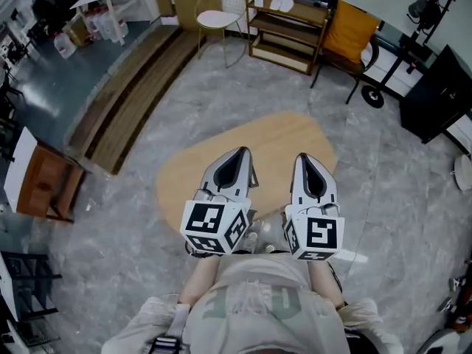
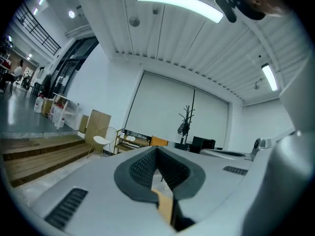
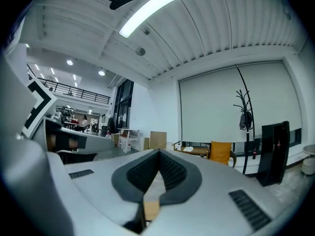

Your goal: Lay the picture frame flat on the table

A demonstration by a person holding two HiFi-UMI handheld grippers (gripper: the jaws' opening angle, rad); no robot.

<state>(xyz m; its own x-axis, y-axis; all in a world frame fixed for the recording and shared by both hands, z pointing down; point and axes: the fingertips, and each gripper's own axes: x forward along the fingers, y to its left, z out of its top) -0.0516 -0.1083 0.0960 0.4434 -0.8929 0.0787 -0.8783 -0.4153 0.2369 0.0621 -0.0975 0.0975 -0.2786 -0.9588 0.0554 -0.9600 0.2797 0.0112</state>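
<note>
No picture frame shows in any view. The head view has both grippers raised side by side and pointing level over a light oval wooden table [image 1: 276,135], whose visible top is bare. My left gripper [image 1: 240,155] is shut with nothing between its jaws. Beside it, my right gripper [image 1: 304,159] is likewise shut and empty. In the left gripper view the left gripper [image 2: 156,149] has its dark ribbed pads meeting at the tip, with only the room beyond. The right gripper view shows the right gripper [image 3: 158,152] the same way, pads together.
A white wire chair [image 1: 220,17] and a low wooden shelf [image 1: 287,28] stand at the far side. An orange-cushioned chair [image 1: 350,35] is to their right, near a black cabinet [image 1: 441,94]. A wooden platform [image 1: 133,87] runs along the left.
</note>
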